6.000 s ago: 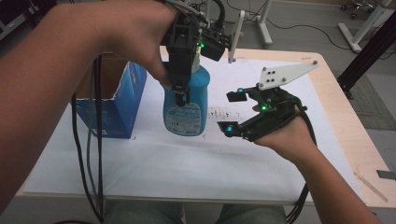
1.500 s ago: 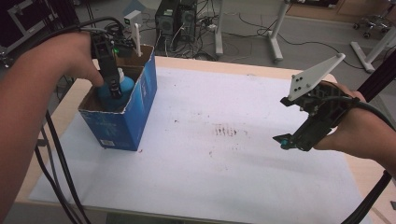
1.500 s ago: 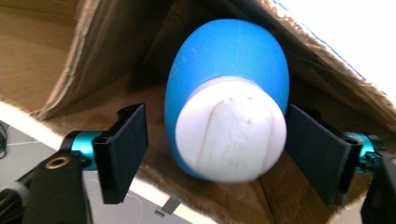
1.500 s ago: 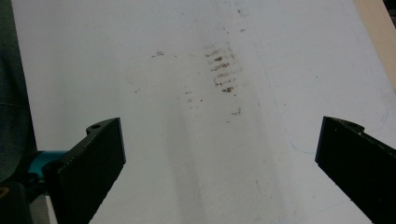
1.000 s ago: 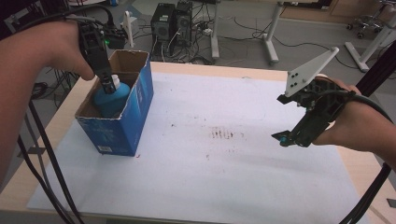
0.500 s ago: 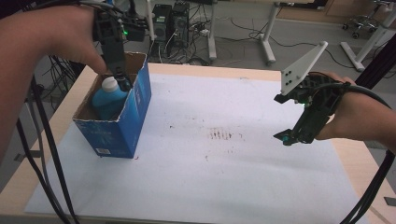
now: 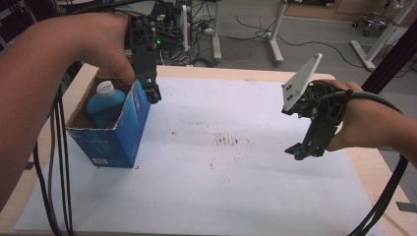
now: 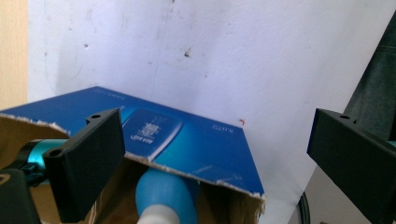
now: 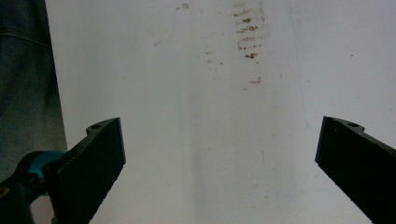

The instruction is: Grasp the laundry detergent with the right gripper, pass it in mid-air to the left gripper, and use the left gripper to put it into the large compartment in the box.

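Note:
A blue bottle point(image 7: 104, 105) with a white cap stands inside an open blue cardboard box point(image 7: 115, 135) at the table's left. My left gripper point(image 7: 152, 93) hovers over the box's right rim, open, with nothing between its jaws. In the left gripper view the box's blue side point(image 8: 187, 140) and the bottle's shoulder point(image 8: 163, 193) lie below the wide-apart jaws. My right gripper point(image 7: 301, 151) hangs open above the right part of the white sheet, holding nothing. In the right gripper view its jaws stand far apart over the bare sheet point(image 9: 210, 140).
A white paper sheet point(image 7: 221, 187) covers the wooden table point(image 7: 366, 169); a patch of brown smudges point(image 7: 228, 141) marks its middle. Cables point(image 7: 54, 162) trail down at the left. Desk legs and a chair base stand on the floor beyond the far edge.
My left gripper carried the bottle to the box, set it inside, let go and rose to the box's right rim. The right gripper stayed hovering at the right.

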A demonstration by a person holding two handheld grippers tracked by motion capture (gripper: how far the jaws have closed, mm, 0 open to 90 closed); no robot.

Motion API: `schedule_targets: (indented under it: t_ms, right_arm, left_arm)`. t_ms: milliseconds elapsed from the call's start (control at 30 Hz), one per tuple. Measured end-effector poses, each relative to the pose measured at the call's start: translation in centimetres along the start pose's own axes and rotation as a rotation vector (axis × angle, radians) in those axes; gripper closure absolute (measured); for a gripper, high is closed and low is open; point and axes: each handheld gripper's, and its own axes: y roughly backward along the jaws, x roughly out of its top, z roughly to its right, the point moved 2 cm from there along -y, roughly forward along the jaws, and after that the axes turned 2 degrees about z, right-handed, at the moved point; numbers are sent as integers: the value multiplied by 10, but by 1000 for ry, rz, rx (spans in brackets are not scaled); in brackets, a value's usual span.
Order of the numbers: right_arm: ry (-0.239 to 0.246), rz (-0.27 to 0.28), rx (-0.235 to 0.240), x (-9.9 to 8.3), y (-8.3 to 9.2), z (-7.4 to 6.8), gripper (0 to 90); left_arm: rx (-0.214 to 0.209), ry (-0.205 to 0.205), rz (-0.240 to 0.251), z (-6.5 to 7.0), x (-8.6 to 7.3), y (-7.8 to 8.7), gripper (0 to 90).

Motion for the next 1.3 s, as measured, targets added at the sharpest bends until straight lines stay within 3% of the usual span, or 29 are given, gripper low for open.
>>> schedule_targets:
  t_ms: [167, 467, 1300]
  right_arm:
    - [1, -16, 7, -4, -4, 0, 6]
    - [11, -103, 31, -15, -19, -2, 6]
    - [15, -101, 47, -12, -27, 4, 7]
  left_arm:
    - [-16, -30, 1, 2, 9, -9, 16]
    - [-57, -72, -12, 8, 20, -29, 16]
    - [-80, -90, -27, 9, 27, -35, 16]
